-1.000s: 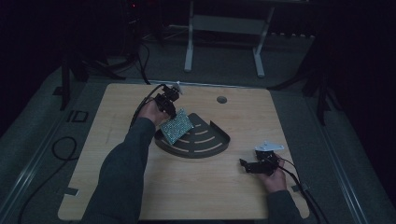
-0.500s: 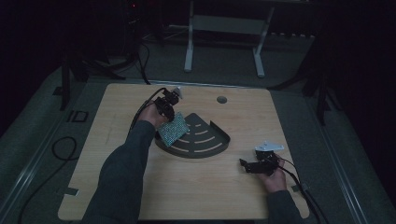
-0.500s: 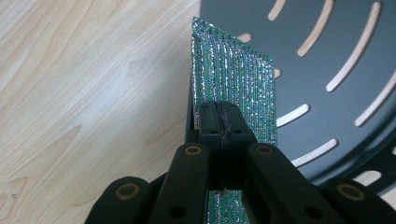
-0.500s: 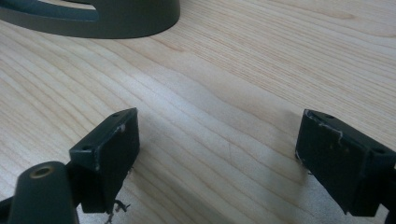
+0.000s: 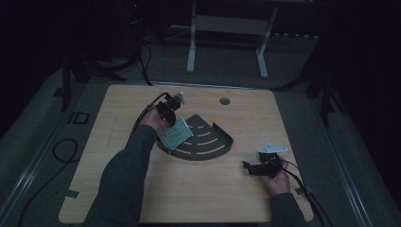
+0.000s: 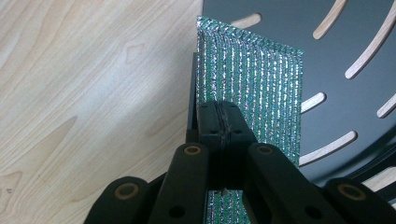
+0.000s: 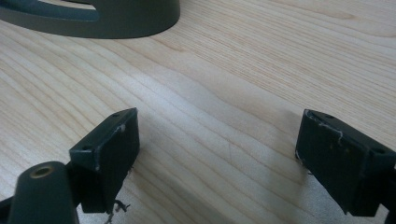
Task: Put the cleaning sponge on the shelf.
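A dark grey quarter-round rack point(image 5: 203, 142) with curved slots lies mid-table. My left gripper point(image 5: 169, 117) is shut on a glittery green-and-silver scouring pad point(image 5: 176, 133), held on edge over the rack's left corner. In the left gripper view the jaws pinch the pad point(image 6: 247, 88) near its lower end, with the slotted rack point(image 6: 345, 60) behind it. My right gripper point(image 5: 249, 168) rests low on the table at the front right, open, with bare wood between its pads point(image 7: 112, 154). The rack's rim point(image 7: 112, 23) shows at the top of that view.
The wooden table point(image 5: 189, 198) has a round cable hole point(image 5: 224, 100) near its far edge. Cables trail from both grippers, one off the far left, one off the front right corner. A white-legged frame point(image 5: 227, 28) stands on the floor beyond the table.
The left gripper has carried the pad leftward and toward the near side, from over the rack's middle to its left corner. The right gripper has stayed put.
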Tool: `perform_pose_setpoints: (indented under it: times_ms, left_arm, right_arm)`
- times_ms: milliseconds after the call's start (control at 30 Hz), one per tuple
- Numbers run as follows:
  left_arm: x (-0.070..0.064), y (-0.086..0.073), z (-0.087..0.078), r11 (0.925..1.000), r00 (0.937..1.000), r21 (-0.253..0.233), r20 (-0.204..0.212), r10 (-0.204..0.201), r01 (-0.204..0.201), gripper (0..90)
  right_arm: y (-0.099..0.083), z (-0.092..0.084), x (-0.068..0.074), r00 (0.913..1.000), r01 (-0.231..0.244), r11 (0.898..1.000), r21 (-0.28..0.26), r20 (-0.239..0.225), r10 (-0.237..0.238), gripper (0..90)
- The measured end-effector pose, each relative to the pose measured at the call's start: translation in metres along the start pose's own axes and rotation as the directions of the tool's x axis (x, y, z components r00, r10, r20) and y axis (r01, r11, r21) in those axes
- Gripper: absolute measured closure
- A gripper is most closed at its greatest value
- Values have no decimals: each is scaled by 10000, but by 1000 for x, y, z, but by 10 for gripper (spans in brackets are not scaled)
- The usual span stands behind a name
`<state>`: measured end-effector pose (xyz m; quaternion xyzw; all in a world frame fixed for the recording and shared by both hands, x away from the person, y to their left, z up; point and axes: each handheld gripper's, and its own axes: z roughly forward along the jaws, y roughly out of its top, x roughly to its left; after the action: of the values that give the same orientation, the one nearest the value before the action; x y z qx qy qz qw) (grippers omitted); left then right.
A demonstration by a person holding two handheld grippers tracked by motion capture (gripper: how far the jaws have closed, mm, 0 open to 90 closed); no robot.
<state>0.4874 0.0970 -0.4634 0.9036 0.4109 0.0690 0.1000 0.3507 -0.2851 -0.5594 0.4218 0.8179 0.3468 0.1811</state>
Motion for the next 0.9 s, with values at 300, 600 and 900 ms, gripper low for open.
perform_pose_setpoints:
  times_ms: [300, 600, 900]
  left_arm:
    - [-1, 0, 5, 9999, 9999, 165, -116, -11, 13, 893]
    - [1, -2, 5, 9998, 9999, 202, -144, -77, 80, 889]
    - [4, -5, 2, 9998, 9997, 129, -180, -162, 165, 859]
  right_arm:
    - [0, 0, 0, 10000, 3, 10000, 3, -1, -3, 132]
    - [0, 0, 0, 10000, 1, 10000, 1, -1, -1, 132]
    - [0, 0, 0, 10000, -4, 10000, 2, -1, 4, 132]
